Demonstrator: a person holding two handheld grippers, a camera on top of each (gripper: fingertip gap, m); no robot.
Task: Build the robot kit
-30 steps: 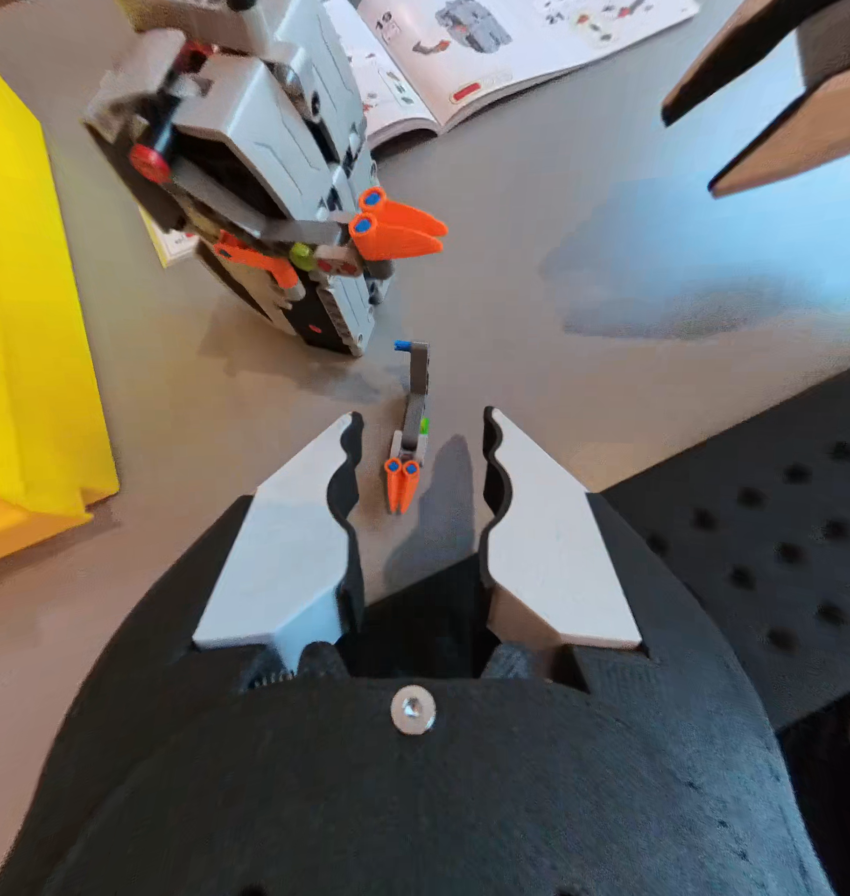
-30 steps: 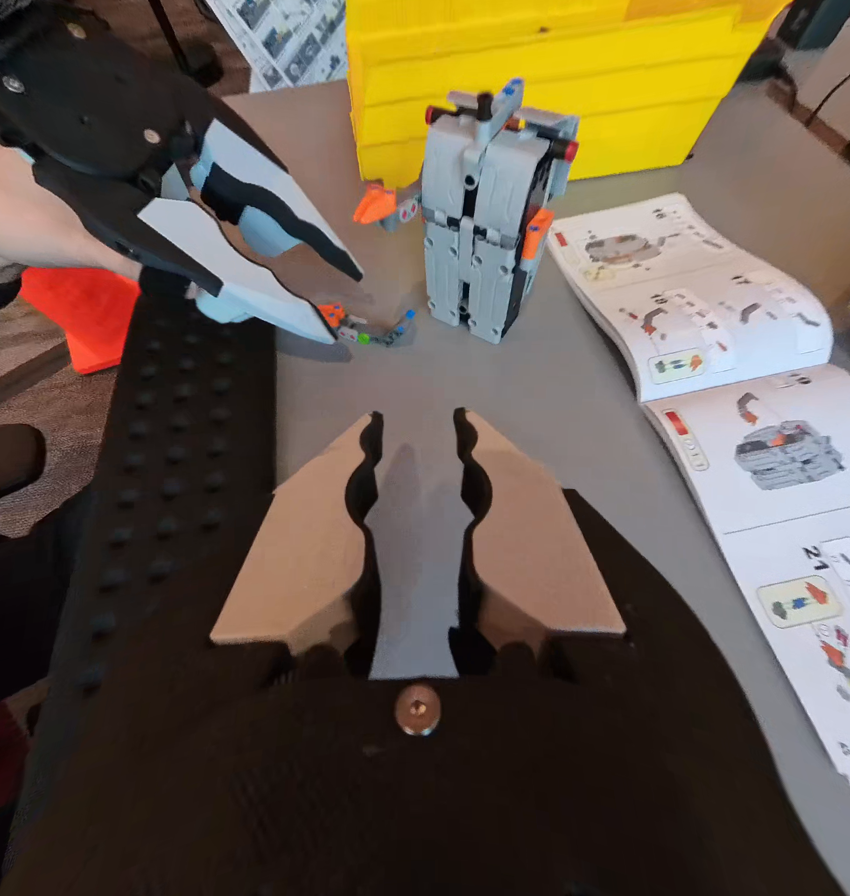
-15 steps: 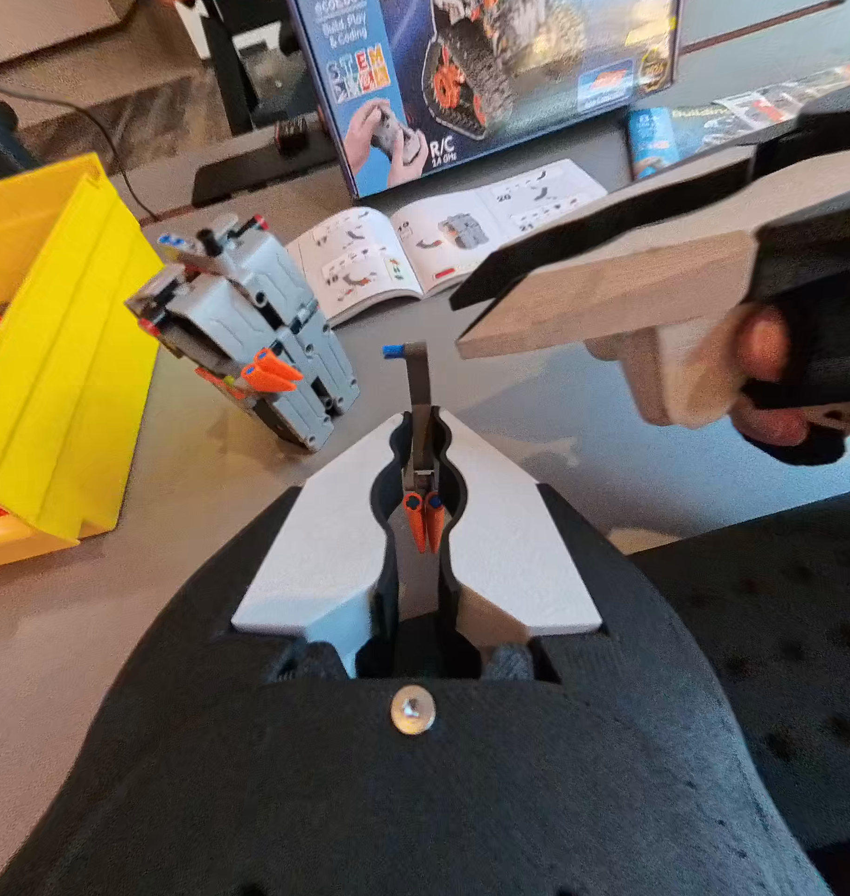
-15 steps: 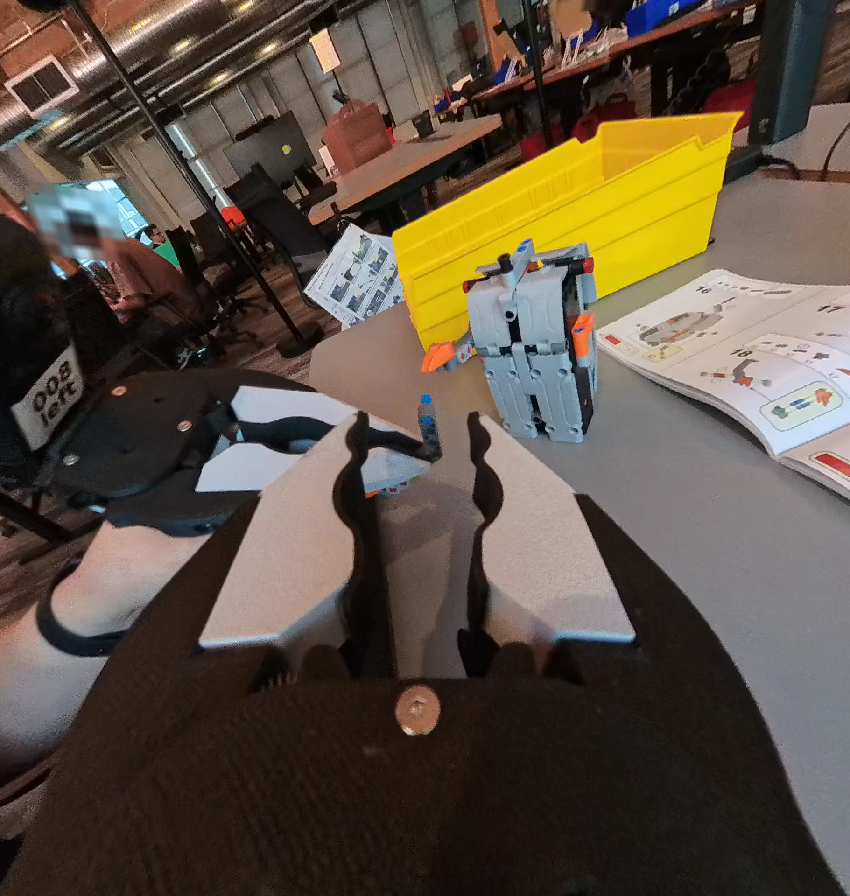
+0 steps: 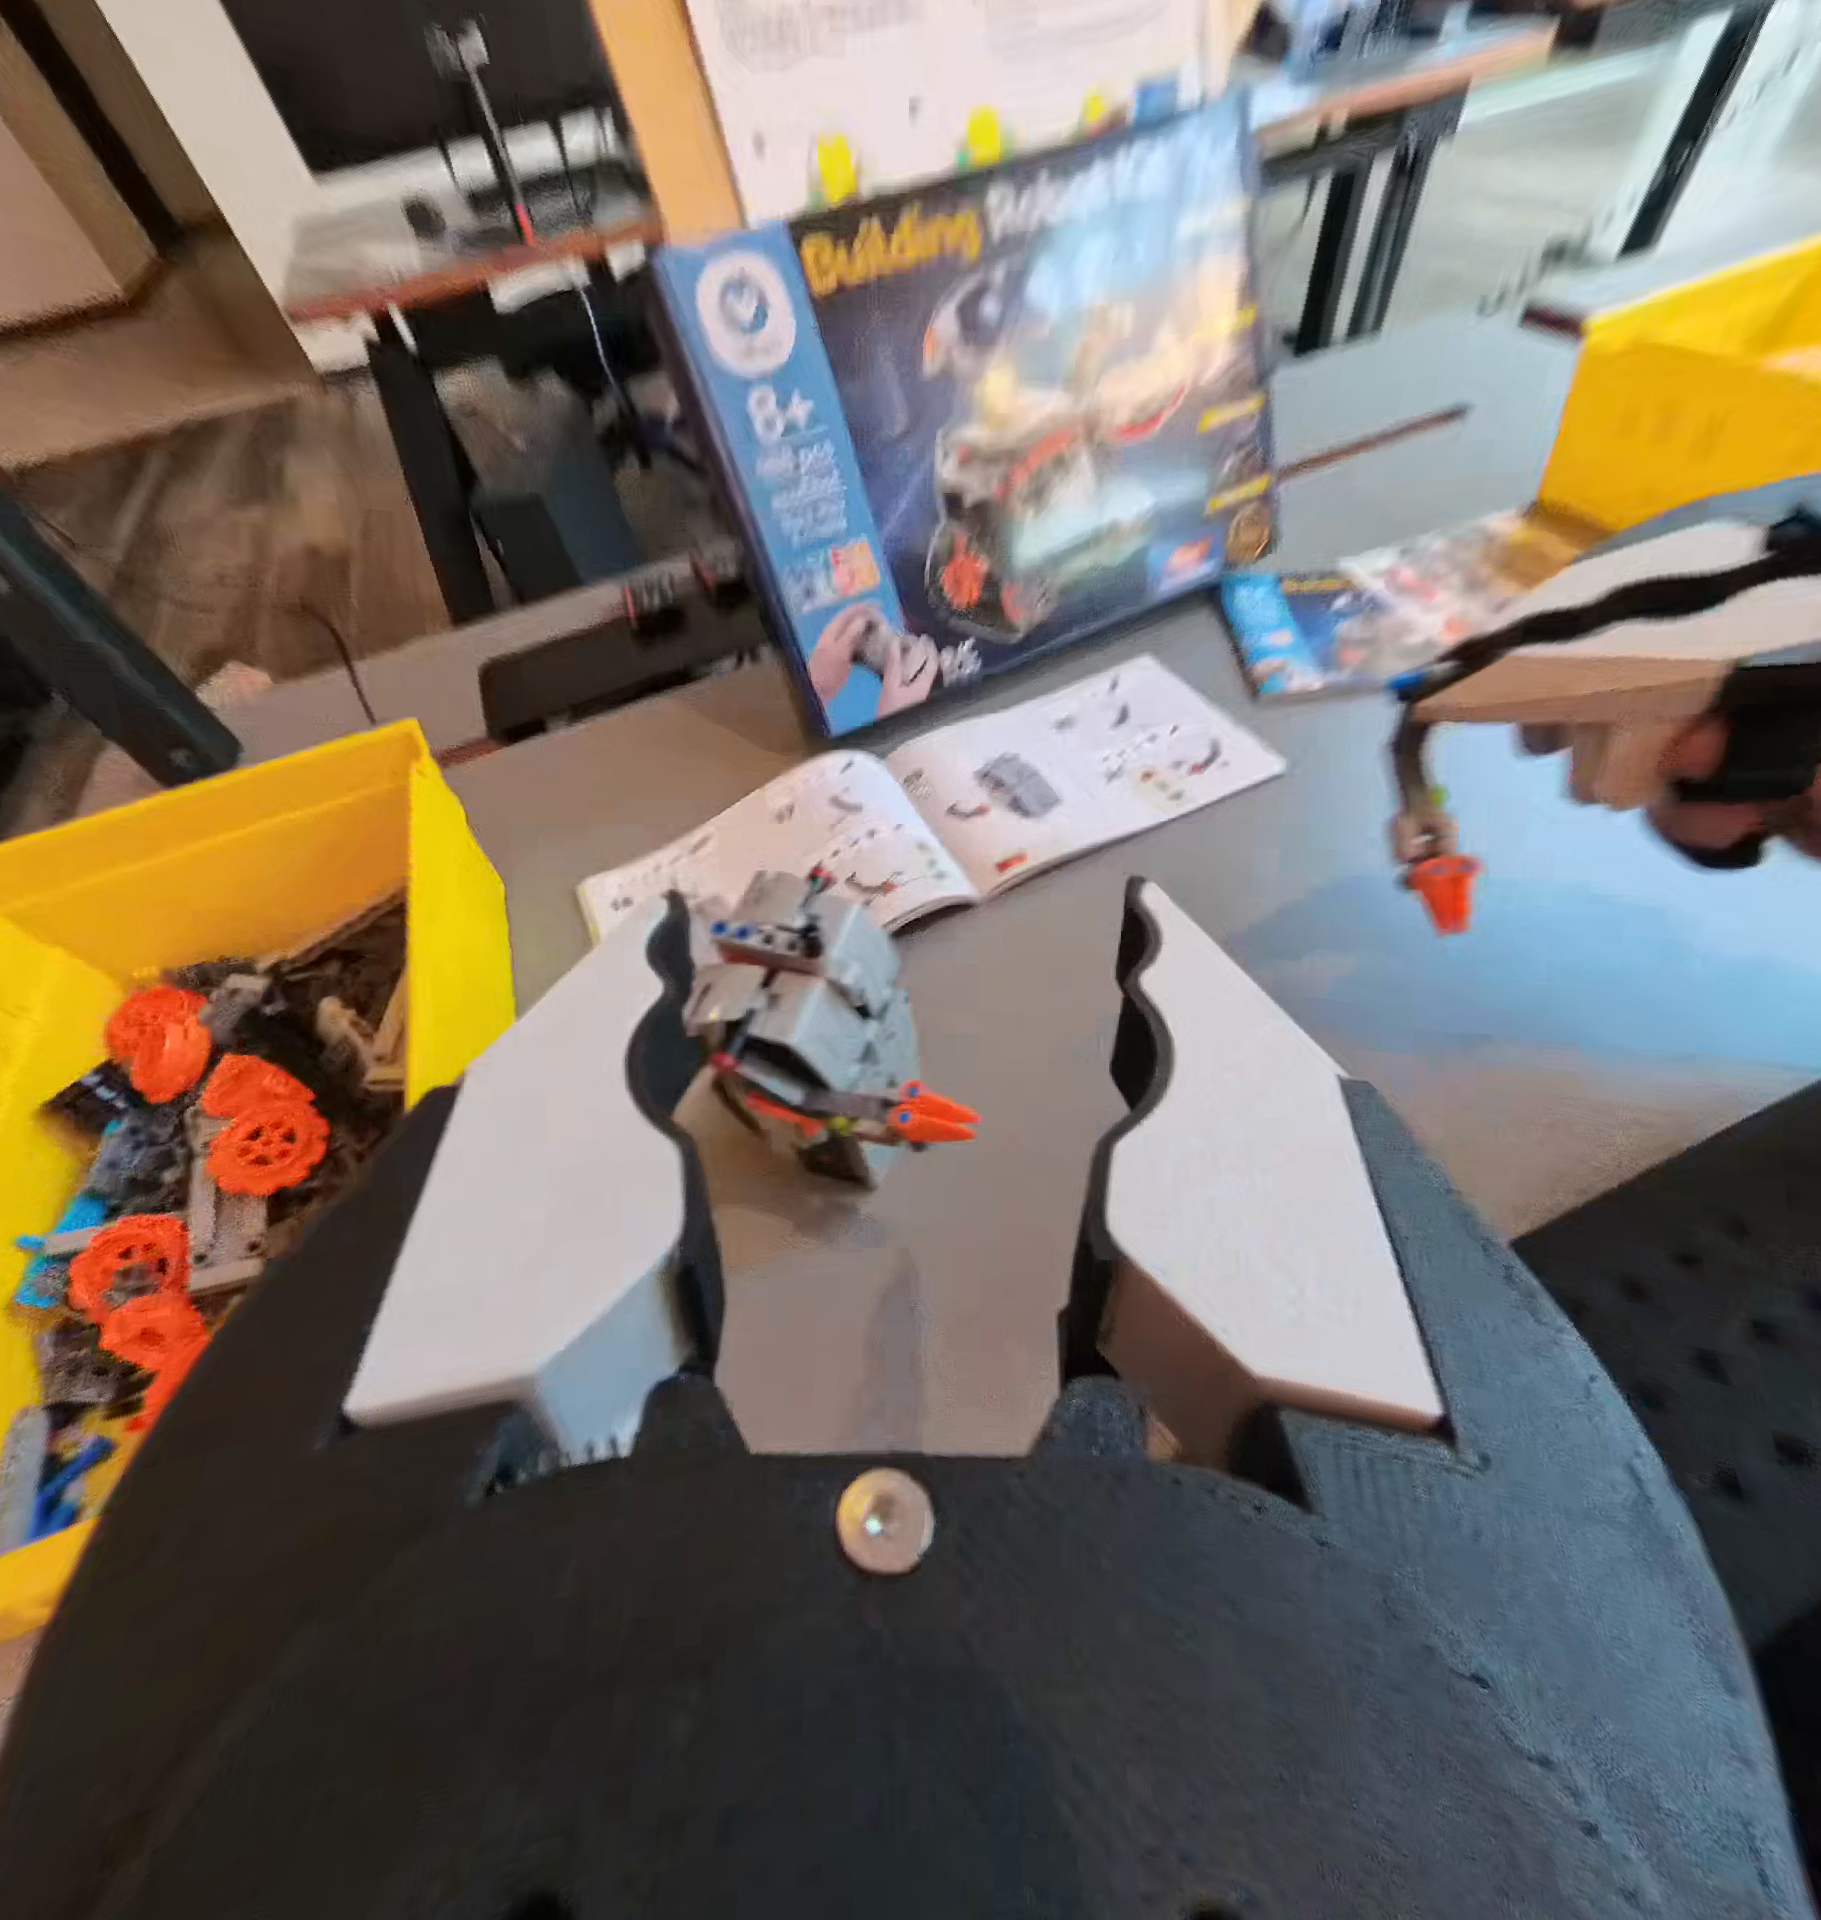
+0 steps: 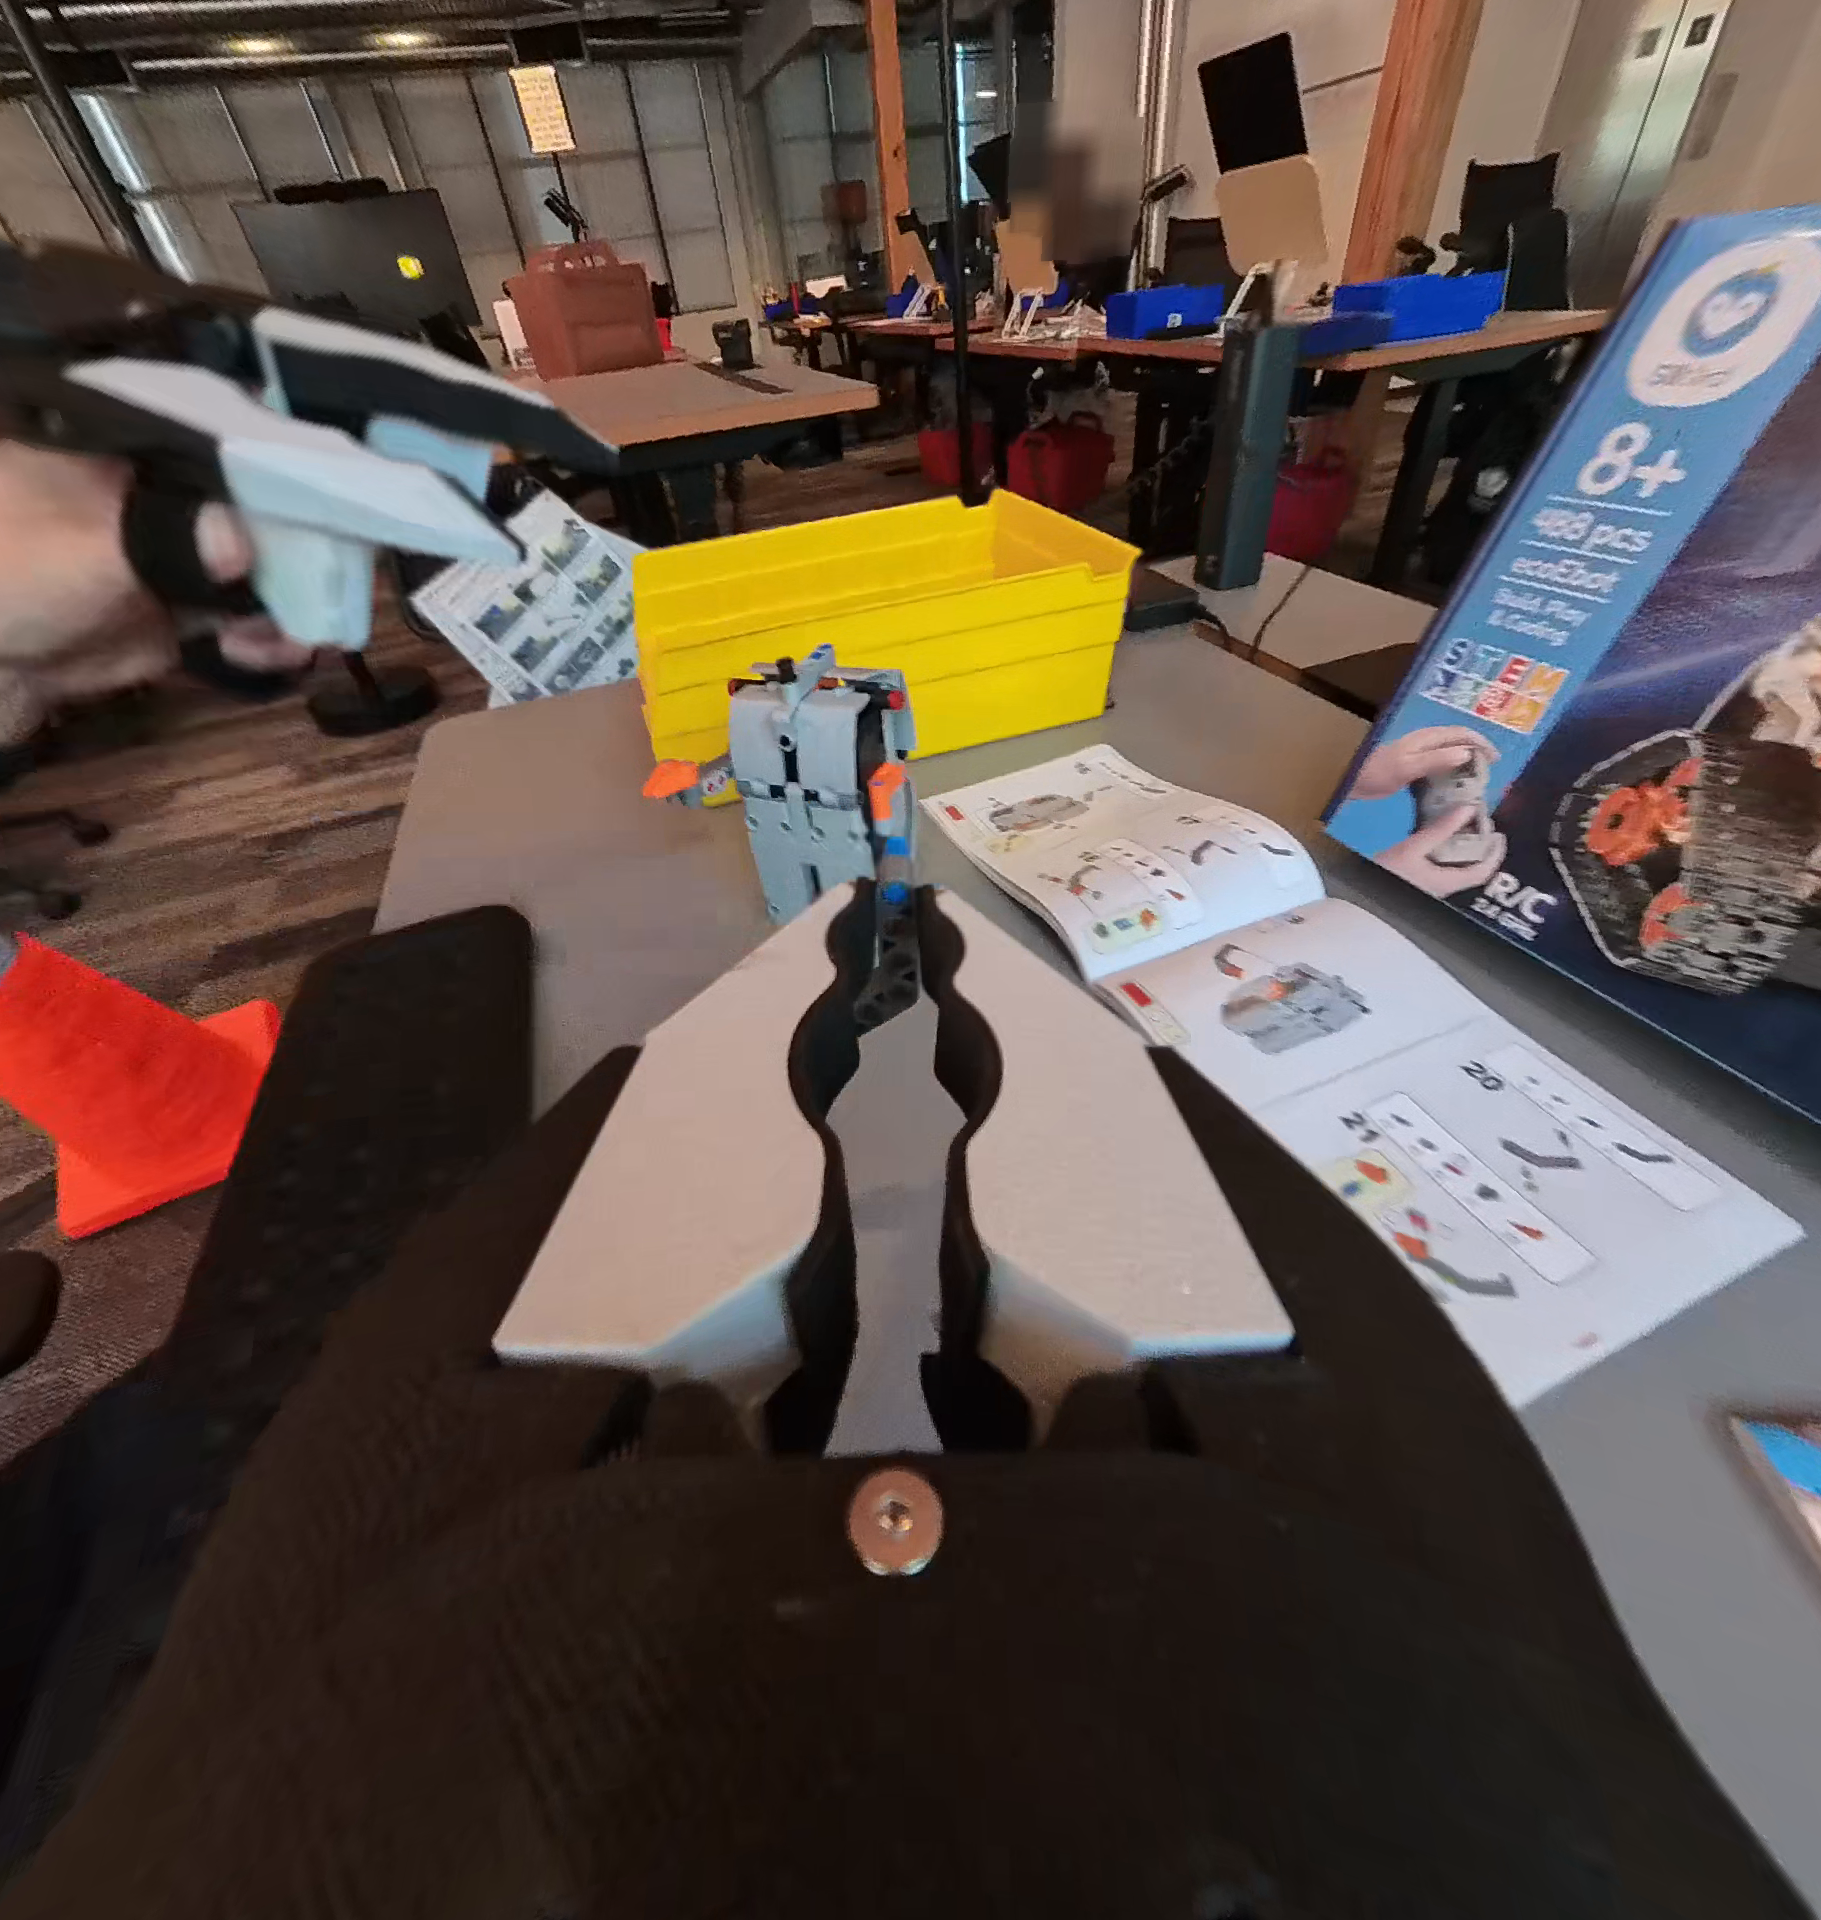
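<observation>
My left gripper (image 5: 901,904) is open and empty, held above the grey table. A grey brick-built model (image 5: 812,1029) with orange claws stands on the table in line with the gap between its fingers, farther off. My right gripper (image 6: 892,899) is shut on a small dark grey beam piece (image 6: 890,966) with a blue pin at its tip. In the left wrist view the right gripper (image 5: 1405,686) is at the upper right, and the beam piece (image 5: 1415,790) hangs from it with orange claws at its lower end. The model (image 6: 812,800) stands just beyond the right fingertips.
A yellow bin (image 5: 438,831) of loose parts sits left of the model. An open instruction booklet (image 5: 989,810) and a boxed kit (image 5: 989,436) lie behind it. A black perforated mat (image 5: 1716,1299) is at the near right. An orange cone (image 6: 106,1081) stands on the floor.
The beam piece lay on the table, then my left gripper picked it up. Now my right gripper holds it, and my left gripper has opened and drawn away.
</observation>
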